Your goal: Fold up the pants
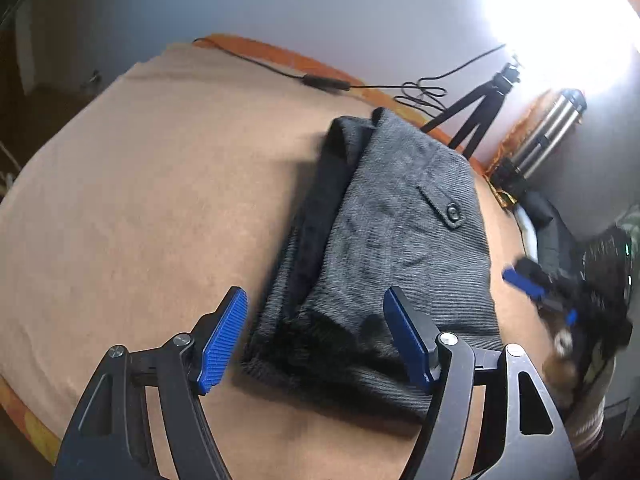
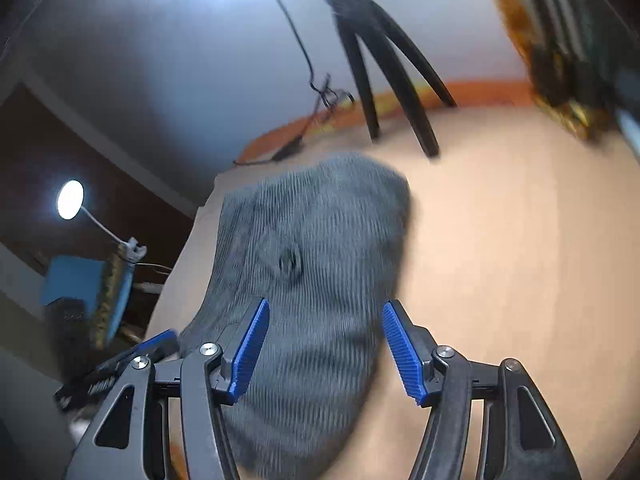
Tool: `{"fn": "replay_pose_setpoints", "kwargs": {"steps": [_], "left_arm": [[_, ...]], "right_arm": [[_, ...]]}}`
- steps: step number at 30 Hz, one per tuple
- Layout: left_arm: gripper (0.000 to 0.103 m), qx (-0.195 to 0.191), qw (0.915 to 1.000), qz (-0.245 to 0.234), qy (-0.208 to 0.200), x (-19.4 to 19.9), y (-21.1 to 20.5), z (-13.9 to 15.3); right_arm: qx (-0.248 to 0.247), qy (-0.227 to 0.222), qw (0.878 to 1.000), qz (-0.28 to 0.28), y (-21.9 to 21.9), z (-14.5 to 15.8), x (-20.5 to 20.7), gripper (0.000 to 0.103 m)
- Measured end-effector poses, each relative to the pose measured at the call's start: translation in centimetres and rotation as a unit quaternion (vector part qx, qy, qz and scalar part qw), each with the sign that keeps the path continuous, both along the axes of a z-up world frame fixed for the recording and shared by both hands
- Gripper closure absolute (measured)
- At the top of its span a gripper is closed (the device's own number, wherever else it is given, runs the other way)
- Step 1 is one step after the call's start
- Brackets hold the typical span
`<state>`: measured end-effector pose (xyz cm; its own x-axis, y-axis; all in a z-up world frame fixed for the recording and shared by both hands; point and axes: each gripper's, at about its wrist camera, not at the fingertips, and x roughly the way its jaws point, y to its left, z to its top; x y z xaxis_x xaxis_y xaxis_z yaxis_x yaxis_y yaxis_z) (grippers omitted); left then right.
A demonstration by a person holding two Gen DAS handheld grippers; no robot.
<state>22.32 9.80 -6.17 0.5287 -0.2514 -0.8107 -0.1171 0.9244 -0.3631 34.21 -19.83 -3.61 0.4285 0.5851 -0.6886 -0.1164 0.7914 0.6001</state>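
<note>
Jaws spread on left gripper [image 1: 314,334] and right gripper [image 2: 324,344], gripping nothing. Grey pants [image 1: 396,232] folded flat on tan blanket [image 1: 140,200]; tripod [image 1: 484,108] behind.

free: blanket [image 1: 140,200] left of pants [image 1: 392,216] | blocked: tripod [image 1: 480,112] behind

Harsh glare burned out the far right corner of the left view. The right view was motion-blurred, a lamp [image 2: 70,199] glowing left. Fisheye bending curved all edges.
</note>
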Motion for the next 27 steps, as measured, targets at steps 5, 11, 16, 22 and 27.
{"fn": "replay_pose_setpoints", "kwargs": {"steps": [5, 11, 16, 22, 27], "left_arm": [[0.032, -0.030, 0.9993, 0.020, -0.012, 0.4, 1.7, 0.6], [0.032, -0.110, 0.9927, 0.046, -0.011, 2.2, 3.0, -0.3], [0.032, -0.116, 0.9921, 0.046, -0.002, 4.0, 2.6, -1.1], [0.032, -0.136, 0.9904, 0.025, 0.011, 5.7, 1.7, -2.1], [0.032, -0.121, 0.9924, 0.003, 0.020, 6.6, 0.6, -2.7]], "right_arm": [[0.007, 0.010, 1.000, -0.014, -0.1, -0.6, -1.4, 0.035], [0.012, 0.007, 1.000, -0.020, 0.8, -1.2, -0.5, 0.029], [0.018, 0.023, 0.999, -0.019, 1.3, -3.0, 0.9, 0.029], [0.037, 0.023, 0.999, -0.024, 1.1, -4.1, 2.3, 0.028], [0.046, 0.009, 0.999, -0.016, 1.5, -4.3, 2.7, 0.028]]}}
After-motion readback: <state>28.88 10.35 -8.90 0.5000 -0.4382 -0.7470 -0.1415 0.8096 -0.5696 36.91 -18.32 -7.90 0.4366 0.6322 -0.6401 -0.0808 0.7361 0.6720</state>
